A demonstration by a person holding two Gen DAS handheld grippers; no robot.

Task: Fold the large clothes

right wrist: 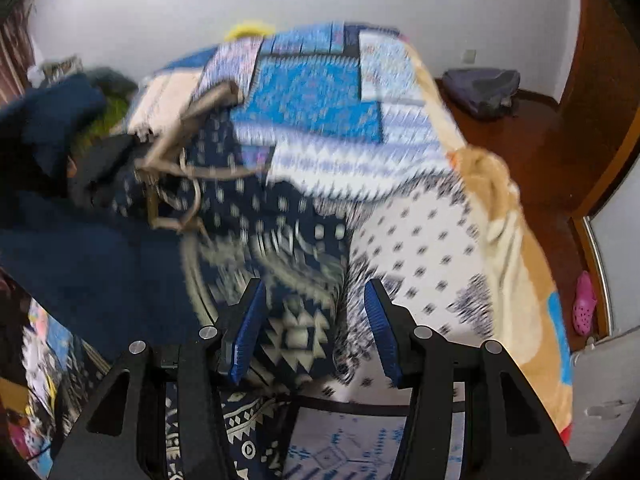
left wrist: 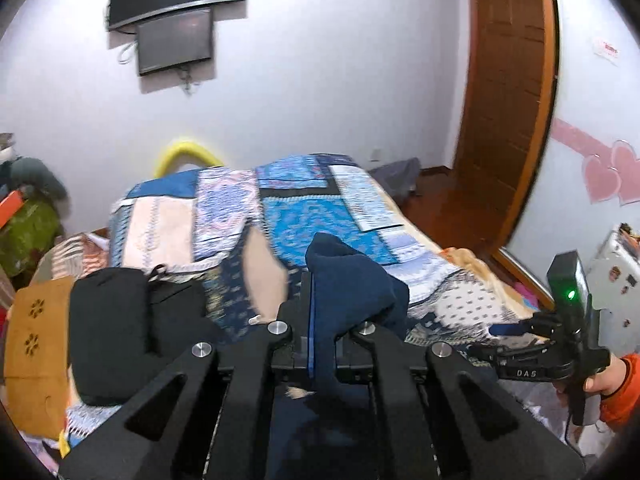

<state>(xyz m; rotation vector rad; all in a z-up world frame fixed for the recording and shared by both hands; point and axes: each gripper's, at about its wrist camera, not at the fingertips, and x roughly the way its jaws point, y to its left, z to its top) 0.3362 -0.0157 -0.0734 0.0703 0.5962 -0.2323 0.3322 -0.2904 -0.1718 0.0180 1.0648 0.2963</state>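
My left gripper (left wrist: 320, 320) is shut on a dark navy garment (left wrist: 352, 280), bunched between its pads and raised above the bed. The same navy garment (right wrist: 80, 248) hangs at the left of the right wrist view. My right gripper (right wrist: 314, 320) is open and empty over the patterned bedspread (right wrist: 400, 248), its blue pads (right wrist: 250, 332) spread apart. It also shows in the left wrist view (left wrist: 500, 334) at the right, held by a hand in an orange sleeve. The right wrist view is blurred.
A blue patchwork bedspread (left wrist: 304, 216) covers the bed. Black folded clothes (left wrist: 112, 328) and an ochre cloth (left wrist: 36, 344) lie at the left. A beige strap (right wrist: 180, 168) lies on the bed. A wooden door (left wrist: 508, 100), two wall screens (left wrist: 176, 40) and a pink shoe (right wrist: 584, 304) are around.
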